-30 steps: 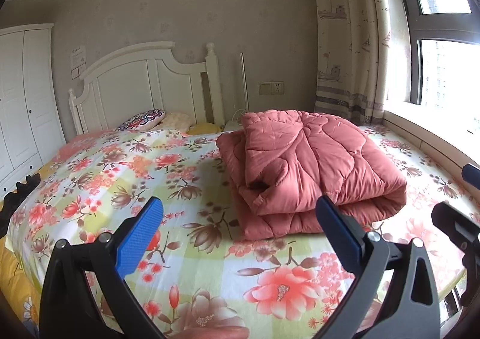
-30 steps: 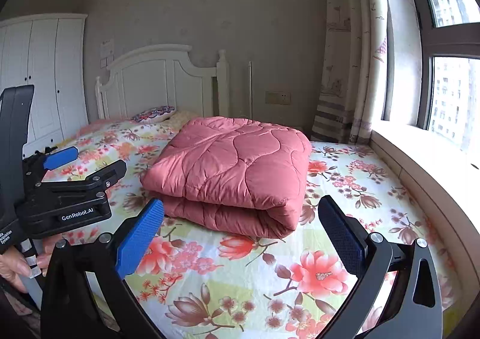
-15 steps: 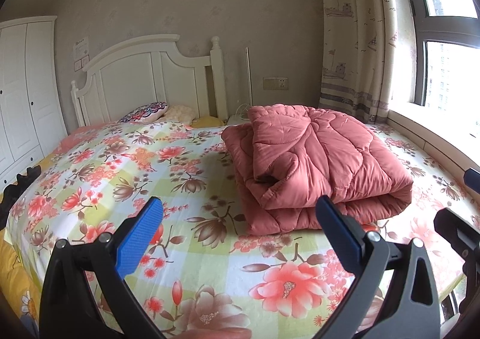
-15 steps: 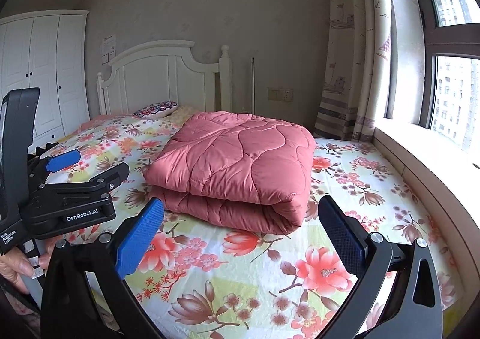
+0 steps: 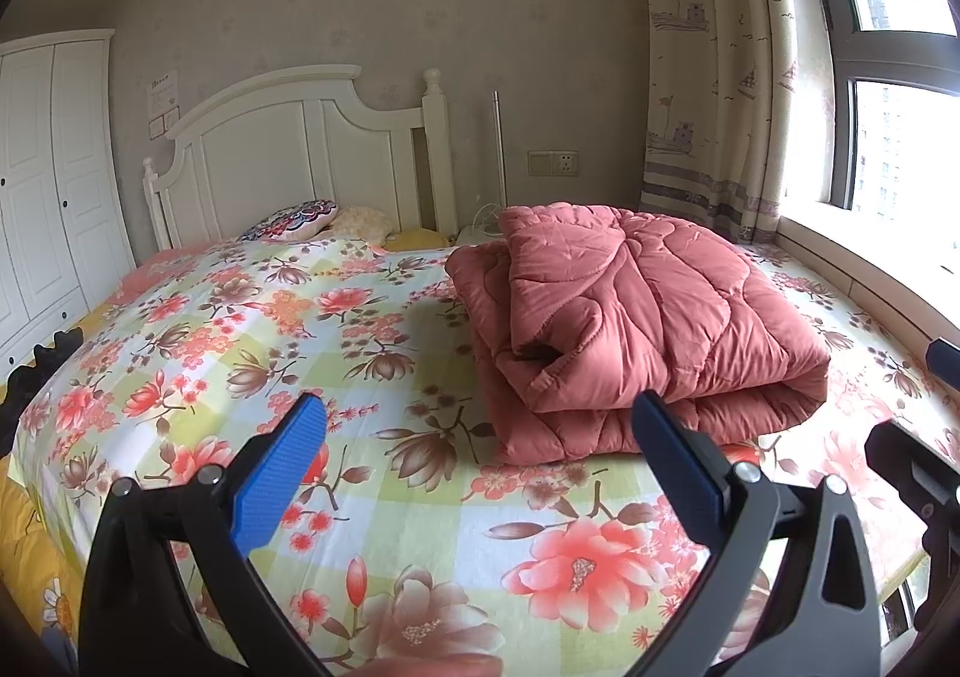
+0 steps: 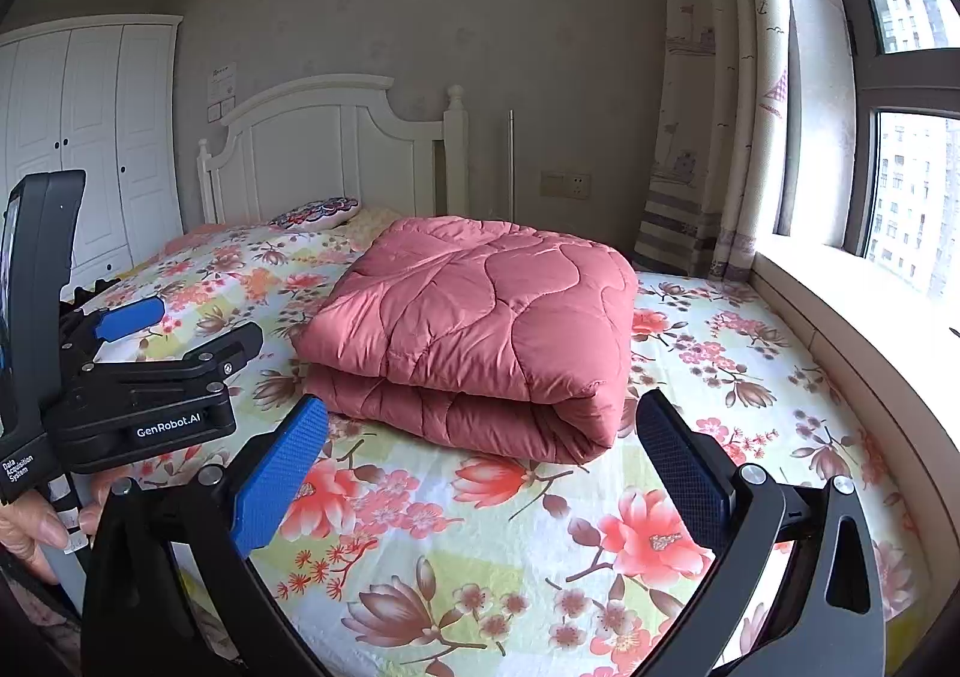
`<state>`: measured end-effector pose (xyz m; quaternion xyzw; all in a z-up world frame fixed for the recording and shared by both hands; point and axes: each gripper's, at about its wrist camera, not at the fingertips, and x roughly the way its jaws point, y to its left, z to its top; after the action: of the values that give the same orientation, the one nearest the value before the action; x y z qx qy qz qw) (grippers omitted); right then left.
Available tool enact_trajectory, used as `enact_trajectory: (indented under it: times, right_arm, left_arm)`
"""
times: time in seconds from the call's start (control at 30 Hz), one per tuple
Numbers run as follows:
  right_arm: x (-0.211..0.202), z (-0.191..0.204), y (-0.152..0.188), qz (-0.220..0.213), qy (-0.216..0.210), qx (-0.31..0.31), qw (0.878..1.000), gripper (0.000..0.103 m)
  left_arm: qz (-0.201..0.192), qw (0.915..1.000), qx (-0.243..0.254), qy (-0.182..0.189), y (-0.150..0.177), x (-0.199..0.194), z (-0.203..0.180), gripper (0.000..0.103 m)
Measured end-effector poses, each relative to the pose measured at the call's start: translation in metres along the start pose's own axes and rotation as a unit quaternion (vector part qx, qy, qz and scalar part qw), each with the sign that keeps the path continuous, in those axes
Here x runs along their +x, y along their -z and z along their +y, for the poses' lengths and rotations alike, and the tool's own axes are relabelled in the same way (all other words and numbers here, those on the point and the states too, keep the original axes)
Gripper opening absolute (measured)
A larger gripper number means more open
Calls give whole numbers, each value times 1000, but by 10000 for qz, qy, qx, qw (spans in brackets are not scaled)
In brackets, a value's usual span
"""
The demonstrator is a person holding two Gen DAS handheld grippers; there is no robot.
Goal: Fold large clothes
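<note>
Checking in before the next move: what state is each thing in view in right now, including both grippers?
Pink quilted comforter: folded into a thick bundle, lying on the bed.
Floral bedsheet: spread flat over the bed.
Left gripper: open, empty, apart from the comforter.
Right gripper: open, empty, apart from the comforter.
White wardrobe doors: closed.
Patterned curtain: drawn aside, window uncovered.

black frames; blue ribbed fingers (image 6: 282, 476); silver screws; "GenRobot.AI" marking (image 6: 168, 429)

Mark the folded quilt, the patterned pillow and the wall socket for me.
folded pink quilt (image 6: 480, 317): right wrist view, middle of its top face.
patterned pillow (image 5: 294, 214): left wrist view, its centre.
wall socket (image 5: 553, 163): left wrist view, plate centre.
</note>
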<state>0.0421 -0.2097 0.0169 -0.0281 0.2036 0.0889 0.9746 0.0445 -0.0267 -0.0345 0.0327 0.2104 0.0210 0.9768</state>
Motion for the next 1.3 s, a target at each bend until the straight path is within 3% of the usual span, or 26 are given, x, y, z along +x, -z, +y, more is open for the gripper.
enact_trajectory:
  times: [1.17, 1.3]
  right_arm:
    - [4, 6, 4, 43, -42, -52, 10000, 99]
    - [5, 6, 4, 43, -48, -45, 10000, 99]
  left_arm:
    - [-125, 9999, 93, -14, 4, -5, 3, 101]
    - [-100, 9998, 85, 153, 5, -2, 4, 101]
